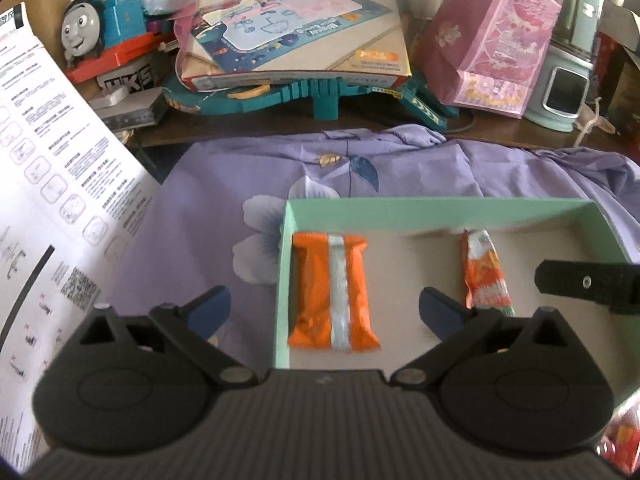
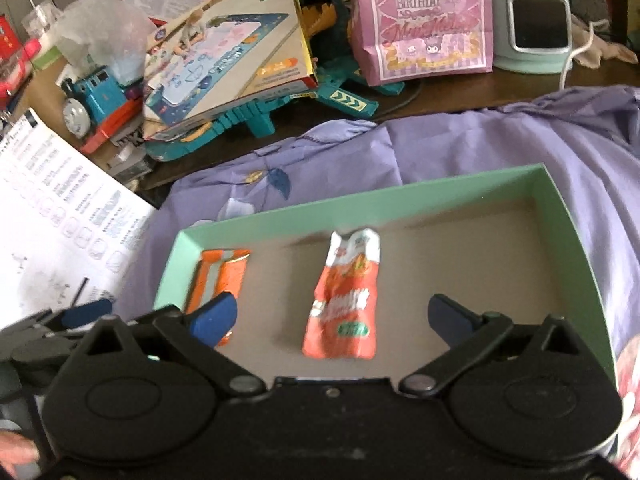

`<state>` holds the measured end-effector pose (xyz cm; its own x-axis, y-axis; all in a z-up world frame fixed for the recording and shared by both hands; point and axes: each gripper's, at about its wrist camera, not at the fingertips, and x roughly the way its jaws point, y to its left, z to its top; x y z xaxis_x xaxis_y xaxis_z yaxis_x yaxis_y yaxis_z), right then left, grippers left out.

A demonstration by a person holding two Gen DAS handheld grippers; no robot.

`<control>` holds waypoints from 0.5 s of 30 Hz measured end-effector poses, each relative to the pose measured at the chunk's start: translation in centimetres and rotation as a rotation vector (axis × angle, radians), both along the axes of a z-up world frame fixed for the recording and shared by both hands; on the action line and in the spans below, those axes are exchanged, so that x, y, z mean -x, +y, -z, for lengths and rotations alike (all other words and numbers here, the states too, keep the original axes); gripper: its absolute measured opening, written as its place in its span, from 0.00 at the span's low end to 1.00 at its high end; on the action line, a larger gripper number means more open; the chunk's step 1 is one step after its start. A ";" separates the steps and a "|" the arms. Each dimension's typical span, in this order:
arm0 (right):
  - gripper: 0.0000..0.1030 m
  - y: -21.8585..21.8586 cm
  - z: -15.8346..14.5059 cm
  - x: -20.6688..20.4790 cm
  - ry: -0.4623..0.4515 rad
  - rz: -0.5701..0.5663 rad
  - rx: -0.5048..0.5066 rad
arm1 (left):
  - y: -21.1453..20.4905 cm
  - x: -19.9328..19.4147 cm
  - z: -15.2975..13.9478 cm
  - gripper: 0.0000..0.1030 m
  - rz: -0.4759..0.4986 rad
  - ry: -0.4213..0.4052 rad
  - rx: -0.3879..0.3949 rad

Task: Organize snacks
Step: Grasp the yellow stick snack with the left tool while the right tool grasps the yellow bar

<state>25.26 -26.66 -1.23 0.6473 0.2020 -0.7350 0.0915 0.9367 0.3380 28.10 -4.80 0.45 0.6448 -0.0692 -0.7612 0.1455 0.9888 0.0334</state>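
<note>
Since both snacks already lie in the box point(image 2: 576, 240), the sorting looks mostly done as far as these views reach. The orange bar point(image 1: 334, 292) sits flat at the left end of the box floor, just beside the left wall, seam side up. The pouch point(image 2: 344, 300) lies near the middle, crumpled, lengthwise front to back, well apart from the bar. Right third of the box is bare.

Left gripper point(image 1: 324, 312): fingers spread wide, nothing held; the bar is below and between them, but the pads are clear of it. One finger hangs outside the box wall over the cloth point(image 1: 200, 208), the other inside. Right gripper point(image 2: 332, 316): fingers equally wide, empty, with the pouch lying loose on the floor between them. Its black finger also pokes into the left view at the right edge.

Judgement: both items read as placed and let go, roughly parallel, so this pair is done. What's left is unclear. A red and white wrapper-like thing point(image 1: 618, 440) shows at the lower right corner of the left view, outside the box; too blurred to say whether it's another snack. No other snacks visible on the cloth. Toys, a printed sheet point(image 1: 60, 200) and a pink bag point(image 2: 424, 16) clutter the table behind, none of it task-related by the look.
</note>
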 end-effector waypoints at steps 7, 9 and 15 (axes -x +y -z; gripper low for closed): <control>1.00 1.9 -2.1 5.2 -0.030 -0.068 0.055 | 1.0 5.1 -0.5 1.00 0.007 0.020 -0.004; 1.00 2.2 -2.5 6.9 -0.011 -0.077 0.056 | 1.3 6.9 -0.5 1.00 0.012 0.024 -0.004; 1.00 2.2 -2.5 12.4 0.034 -0.056 0.077 | 1.7 12.2 -0.2 1.00 0.041 0.055 0.003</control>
